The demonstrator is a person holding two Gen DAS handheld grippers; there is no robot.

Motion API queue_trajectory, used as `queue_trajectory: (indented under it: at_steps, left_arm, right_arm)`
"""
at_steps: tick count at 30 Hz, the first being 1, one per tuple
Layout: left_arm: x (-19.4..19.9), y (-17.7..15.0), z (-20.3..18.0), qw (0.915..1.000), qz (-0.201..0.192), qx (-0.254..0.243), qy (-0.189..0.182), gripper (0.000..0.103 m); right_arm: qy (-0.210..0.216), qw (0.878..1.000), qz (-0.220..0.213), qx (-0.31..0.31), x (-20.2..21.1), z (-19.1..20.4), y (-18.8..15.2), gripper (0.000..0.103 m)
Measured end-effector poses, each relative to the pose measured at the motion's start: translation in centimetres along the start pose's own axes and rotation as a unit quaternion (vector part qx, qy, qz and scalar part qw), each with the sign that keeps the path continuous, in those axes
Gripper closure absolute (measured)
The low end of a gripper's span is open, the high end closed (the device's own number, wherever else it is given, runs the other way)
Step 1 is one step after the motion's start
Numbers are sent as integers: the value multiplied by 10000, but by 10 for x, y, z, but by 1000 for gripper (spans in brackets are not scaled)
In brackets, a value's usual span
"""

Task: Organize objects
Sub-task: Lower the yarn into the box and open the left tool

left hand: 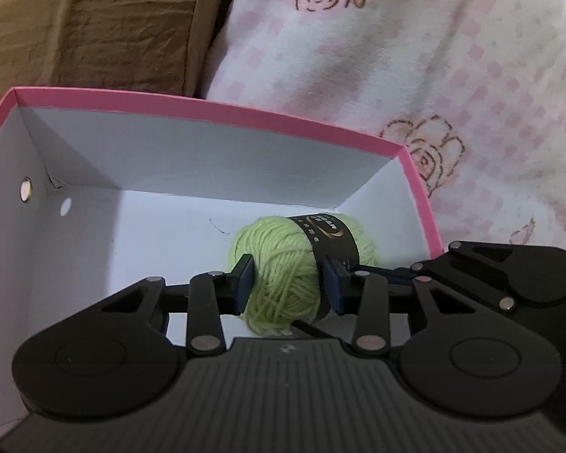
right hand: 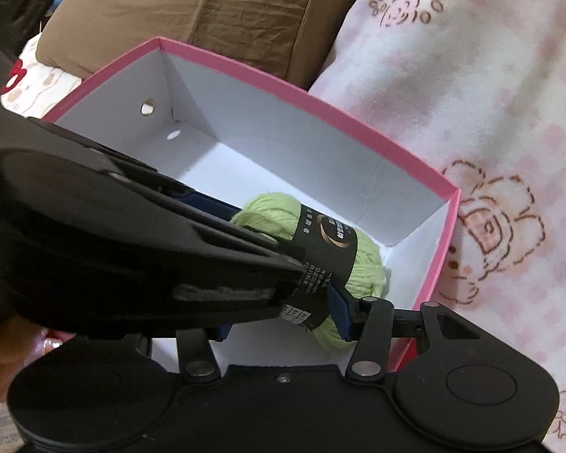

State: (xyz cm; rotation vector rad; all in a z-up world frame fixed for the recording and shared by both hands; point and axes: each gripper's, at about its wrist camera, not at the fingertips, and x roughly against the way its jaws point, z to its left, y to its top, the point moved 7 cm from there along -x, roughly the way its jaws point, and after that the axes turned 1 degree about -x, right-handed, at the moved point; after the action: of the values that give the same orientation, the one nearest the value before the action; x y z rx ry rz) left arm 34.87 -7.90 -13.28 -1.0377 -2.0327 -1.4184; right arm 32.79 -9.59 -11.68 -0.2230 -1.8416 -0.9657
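While both tools (left hand: 288, 283) (right hand: 283, 317) clamp yarn (left hand: 283, 264), box (left hand: 207, 104) floor left of it lies bare.

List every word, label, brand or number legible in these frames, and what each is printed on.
None can be quoted.
Black band around the green yarn ball: a gold swoosh and rows of small print, too small and blurred to read.
Pink box: no print visible.

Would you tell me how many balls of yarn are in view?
1: the green yarn ball, over the pink box interior, between both grippers' pads. Others may be hidden behind the grippers.
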Motion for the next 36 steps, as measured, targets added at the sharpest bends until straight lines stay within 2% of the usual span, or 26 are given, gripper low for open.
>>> queue_trajectory:
  at_steps: [6, 10, 12, 17, 19, 21, 23, 26, 28, 31, 36]
  left_arm:
    - [12, -6, 2, 10000, 77, 7, 44, 64]
    - [1, -7, 9, 9993, 113, 352, 74, 63]
    - [-6, -3, 9, 9991, 5, 423, 83, 64]
    - [-15, 5, 0, 9997, -68, 227, 47, 65]
    - [-17, 9, -2, 9998, -112, 141, 46, 65]
    - [-18, 12, -4, 9997, -151, 178, 103, 65]
    - [-19, 15, -3, 9994, -98, 308, 84, 65]
    - [-14, 18, 6, 9985, -55, 534, 102, 65]
    - [-8, 16, 10, 9981, 32, 615, 77, 60]
    - [3, 12, 13, 9986, 156, 473, 171, 52]
    - [23, 5, 15, 9989, 281, 321, 212, 49]
  right_arm:
    - [-72, 10000, -35, -33, -4, -3, -3, 54]
    - [-58, 9998, -154, -65, 0, -6, -6, 56]
    - [-18, 9998, -202, -67, 3, -5, -7, 56]
    - [13, 9996, -252, -81, 7, -8, -10, 56]
    - [-103, 9995, -301, 7, 5, -10, -10, 58]
    - [-429, 9987, -277, 69, 0, -12, -8, 58]
    - [-540, 9981, -311, 17, -3, -12, -6, 58]
    - [-444, 9979, -454, -121, -4, -14, -3, 58]
    - [-393, 9976, -537, -165, -1, -16, -3, 57]
    - [-291, 9976, -573, -275, 6, -17, -6, 55]
    - [25, 9953, -668, -699, 20, -21, -12, 55]
